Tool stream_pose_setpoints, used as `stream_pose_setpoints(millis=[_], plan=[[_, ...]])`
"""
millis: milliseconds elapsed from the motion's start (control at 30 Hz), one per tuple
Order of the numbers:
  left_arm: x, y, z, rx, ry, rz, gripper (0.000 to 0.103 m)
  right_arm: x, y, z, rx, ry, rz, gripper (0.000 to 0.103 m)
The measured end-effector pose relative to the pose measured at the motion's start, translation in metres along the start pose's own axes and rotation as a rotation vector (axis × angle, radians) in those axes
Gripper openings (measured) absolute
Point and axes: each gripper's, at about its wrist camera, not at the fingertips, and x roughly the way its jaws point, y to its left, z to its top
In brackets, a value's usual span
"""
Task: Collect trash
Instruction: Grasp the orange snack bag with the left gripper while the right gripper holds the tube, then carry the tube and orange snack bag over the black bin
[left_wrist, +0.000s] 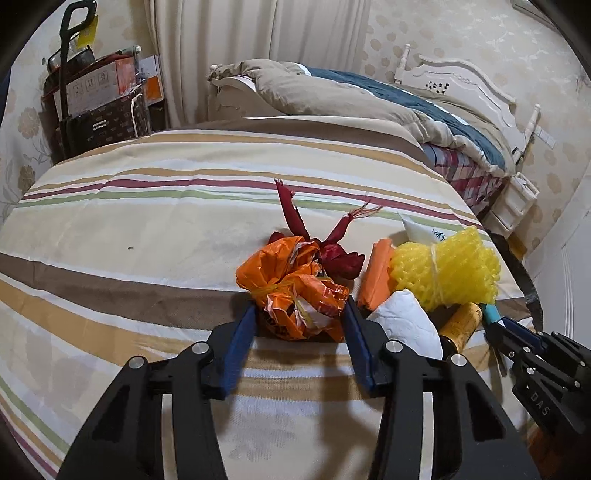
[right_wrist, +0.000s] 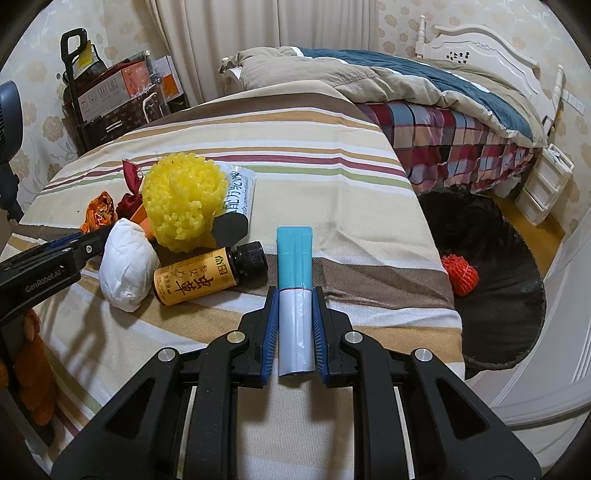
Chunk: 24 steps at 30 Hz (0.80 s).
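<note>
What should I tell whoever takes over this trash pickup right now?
Left gripper: jaws around the orange wrapper bundle, not visibly clamped.
Right gripper: shut on the teal-and-white tube.
Bin beside the bed holds a red mesh ball.
Left on the bedspread: yellow foam net, white tissue wad, amber bottle, white tube, red scrap.

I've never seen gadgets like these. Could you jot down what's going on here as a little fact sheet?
Place: striped bedspread on a bed
Left gripper: open, fingers either side of a crumpled orange plastic bag
Right gripper: shut on a teal-and-white tube
Other trash: yellow foam net, white tissue wad, amber bottle with black cap
Bin: black-lined trash bin beside the bed, holding a red foam net
</note>
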Motion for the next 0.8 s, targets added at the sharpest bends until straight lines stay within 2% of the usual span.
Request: stream_pose_setpoints(millis=[167,467,800], plan=[[-0.009,0.000,-0.006,0.026,-0.027,0.016,0.047,0.000,-0.001,0.000,0.005,-0.002,0.002,0.017],[-0.036,0.002,-0.019,0.015,-0.074,0.035,0.047,-0.007,0.002,-0.007,0.022,-0.024,0.024,0.016],[-0.064,-0.026,-0.025,0.069,-0.122,-0.030,0.047,-0.037,-0.010,-0.014,0.051,-0.078,0.007,0.016]])
